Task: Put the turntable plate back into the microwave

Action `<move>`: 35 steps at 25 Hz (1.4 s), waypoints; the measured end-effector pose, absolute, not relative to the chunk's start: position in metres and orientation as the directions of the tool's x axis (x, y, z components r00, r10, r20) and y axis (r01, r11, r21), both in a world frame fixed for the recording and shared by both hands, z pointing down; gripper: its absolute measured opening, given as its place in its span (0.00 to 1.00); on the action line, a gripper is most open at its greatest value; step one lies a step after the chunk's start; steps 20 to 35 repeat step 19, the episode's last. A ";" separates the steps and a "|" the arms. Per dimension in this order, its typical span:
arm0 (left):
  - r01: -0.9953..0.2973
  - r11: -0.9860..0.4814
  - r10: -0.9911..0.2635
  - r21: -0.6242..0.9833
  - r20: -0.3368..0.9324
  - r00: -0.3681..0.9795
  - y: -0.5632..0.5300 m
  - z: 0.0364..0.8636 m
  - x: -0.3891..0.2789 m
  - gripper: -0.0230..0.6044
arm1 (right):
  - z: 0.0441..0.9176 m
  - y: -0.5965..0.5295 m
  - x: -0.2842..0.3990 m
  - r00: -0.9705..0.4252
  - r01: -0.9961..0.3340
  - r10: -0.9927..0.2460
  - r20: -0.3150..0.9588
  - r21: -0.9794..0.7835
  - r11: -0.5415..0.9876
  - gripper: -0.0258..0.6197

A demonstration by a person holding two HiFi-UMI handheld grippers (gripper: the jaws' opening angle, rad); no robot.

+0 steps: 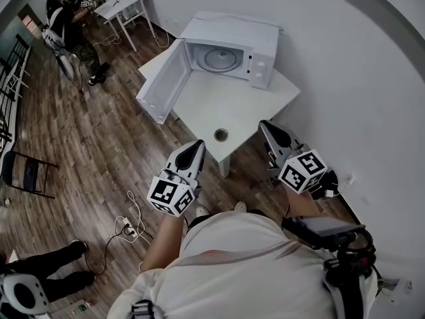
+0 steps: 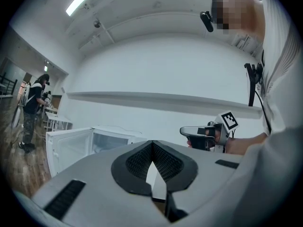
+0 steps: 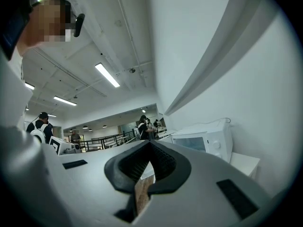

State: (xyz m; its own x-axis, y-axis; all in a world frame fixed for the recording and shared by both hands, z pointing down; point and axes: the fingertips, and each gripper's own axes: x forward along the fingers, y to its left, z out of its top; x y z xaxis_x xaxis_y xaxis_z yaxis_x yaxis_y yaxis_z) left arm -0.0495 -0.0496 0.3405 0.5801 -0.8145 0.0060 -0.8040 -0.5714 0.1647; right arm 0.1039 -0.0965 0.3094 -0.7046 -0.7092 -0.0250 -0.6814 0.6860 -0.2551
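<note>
Turntable plate first: we see a pale round disc lying flat on the floor of the oven cavity, upper centre of the head view, so it looks already in place, tho we can't tell if it's seated on its hub.

Going big to small:

- Table: white, matte, flat top, mid-frame, on a dark wood-plank floor.
- Microwave: white boxy shell w/ smooth hard panels, at the table's far side. Its door hangs wide open toward the left of the frame.
- Plate: prob. glass, w/ faint ring marks. We'd judge it stiff, fairly heavy for its size, slick and breakable. If it needs re-seating, we'd grip the rim only, pads flat on the top and bottom faces at the near edge, maybe one gripper each side, and keep it level w/ no knocks on the cavity lip.
- Left gripper and right gripper: grey shells w/ black ribbed pads, low centre of the frame, well short of the oven. Each one's own view shows the jaws closed tip to tip w/ nothing between them.
- Small round fitting: metal-looking, set in the table's near corner.
</note>
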 end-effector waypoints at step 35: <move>-0.787 -0.590 -0.800 0.179 -0.004 0.599 -0.057 0.340 -0.057 0.05 | 0.323 -0.097 0.095 -0.692 -0.700 -0.722 0.009 -0.257 0.667 0.05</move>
